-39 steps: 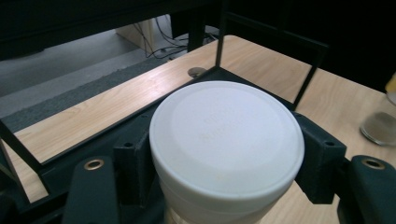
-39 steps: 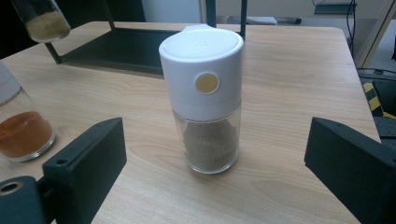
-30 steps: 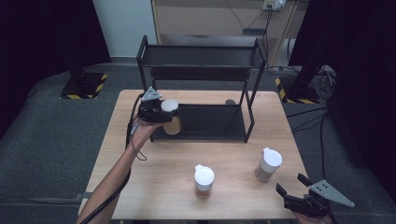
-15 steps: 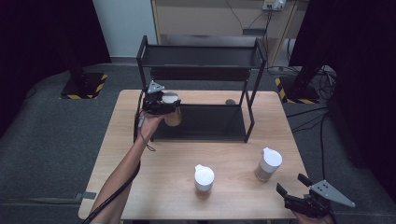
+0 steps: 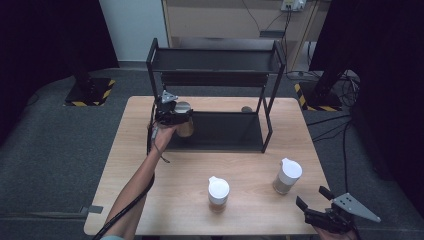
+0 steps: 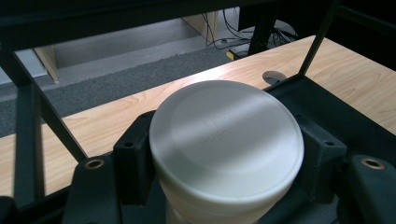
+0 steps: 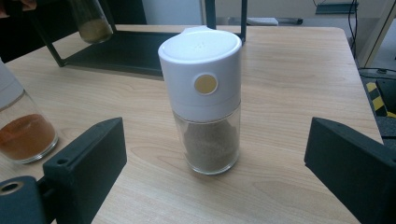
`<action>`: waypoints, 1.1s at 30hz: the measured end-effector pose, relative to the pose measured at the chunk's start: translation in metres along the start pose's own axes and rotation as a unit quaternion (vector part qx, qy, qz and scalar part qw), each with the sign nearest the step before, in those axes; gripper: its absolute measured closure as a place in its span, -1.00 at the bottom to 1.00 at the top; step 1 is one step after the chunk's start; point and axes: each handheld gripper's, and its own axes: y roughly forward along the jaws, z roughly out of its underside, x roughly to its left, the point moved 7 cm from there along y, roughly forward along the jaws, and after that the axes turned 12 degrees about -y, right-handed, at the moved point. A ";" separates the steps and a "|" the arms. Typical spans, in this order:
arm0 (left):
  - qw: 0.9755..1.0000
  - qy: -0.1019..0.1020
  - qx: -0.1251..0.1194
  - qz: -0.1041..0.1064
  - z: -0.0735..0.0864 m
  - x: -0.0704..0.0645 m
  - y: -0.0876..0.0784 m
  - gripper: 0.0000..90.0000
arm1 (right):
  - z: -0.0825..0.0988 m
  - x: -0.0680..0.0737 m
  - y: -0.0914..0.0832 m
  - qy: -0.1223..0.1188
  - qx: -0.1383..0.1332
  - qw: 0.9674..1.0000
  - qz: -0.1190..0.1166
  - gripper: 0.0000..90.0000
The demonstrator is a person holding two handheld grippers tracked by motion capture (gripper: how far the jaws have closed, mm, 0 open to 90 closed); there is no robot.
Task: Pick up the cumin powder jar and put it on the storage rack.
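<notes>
My left gripper [image 5: 174, 118] is shut on a glass spice jar [image 5: 184, 123] with a white lid [image 6: 226, 131]. It holds the jar upright at the left end of the black rack's lower shelf [image 5: 225, 131]. Whether the jar touches the shelf I cannot tell. In the left gripper view the black jaws clamp the jar's sides just under the lid. My right gripper [image 5: 313, 198] stands open near the table's front right corner. It faces a white-capped jar of grey-brown powder [image 7: 205, 100], which stands on the table beyond its fingertips.
The two-tier black rack [image 5: 215, 65] stands at the back of the wooden table [image 5: 125, 165]. A jar of orange powder [image 5: 218, 193] stands front centre, and the grey-brown jar [image 5: 287, 176] to its right. A round cable hole [image 5: 246, 109] lies behind the rack.
My left hand has carried its jar a little to the right and downward, in over the rack's lower shelf. The right gripper has stayed put.
</notes>
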 end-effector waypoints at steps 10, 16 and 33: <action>1.000 0.000 0.006 -0.003 0.008 -0.002 0.009 -0.27 | 0.000 0.000 0.000 0.000 0.000 1.000 -0.001 -0.87; 1.000 -0.004 0.005 -0.001 0.014 -0.001 0.012 -0.27 | 0.000 0.000 0.000 -0.001 0.000 1.000 -0.001 -0.87; 1.000 0.002 0.003 0.003 0.019 0.001 0.013 -0.30 | 0.000 0.000 0.000 -0.001 0.000 1.000 -0.002 -0.87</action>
